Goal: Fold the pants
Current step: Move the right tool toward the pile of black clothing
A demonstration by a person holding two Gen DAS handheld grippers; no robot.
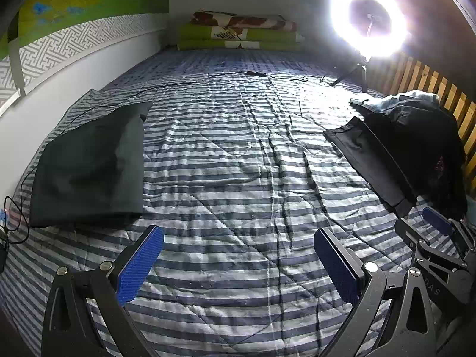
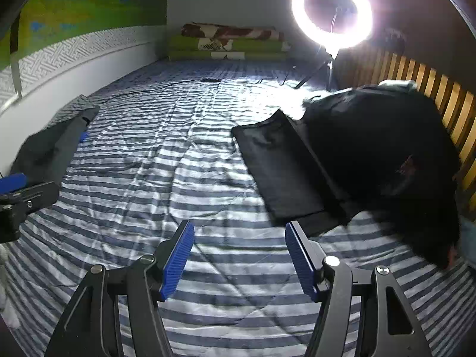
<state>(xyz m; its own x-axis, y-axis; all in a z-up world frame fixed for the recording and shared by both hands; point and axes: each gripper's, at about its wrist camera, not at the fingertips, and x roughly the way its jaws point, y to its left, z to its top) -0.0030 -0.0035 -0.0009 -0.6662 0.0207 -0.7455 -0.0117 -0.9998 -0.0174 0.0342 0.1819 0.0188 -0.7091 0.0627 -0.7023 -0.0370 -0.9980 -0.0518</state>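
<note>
Two hand-held grippers hang over the near edge of the bed, both spread wide and holding nothing: the left hand-held gripper (image 1: 238,263) with its blue pads far apart, the right hand-held gripper (image 2: 239,260) the same. Beneath them lies only the striped quilt (image 1: 232,154), rumpled but bare in the middle.

Out to the left, by the wall, a dark folded garment (image 1: 89,166) lies flat, looking like a finished piece set aside. Out to the right, against the wooden slats (image 2: 431,95), sits a heap of black clothes (image 2: 380,148), with one flat black pant leg (image 2: 279,166) sticking out toward the middle of the bed. At the far end stand a ring light (image 2: 331,10) and stacked bedding (image 2: 229,40).

I'd say one pair is done and the next is yet to be picked. The next move calls for the right hand-held gripper to reach right and forward, pinch that pant leg's near hem, and drag the pants clear of the heap onto open quilt.
</note>
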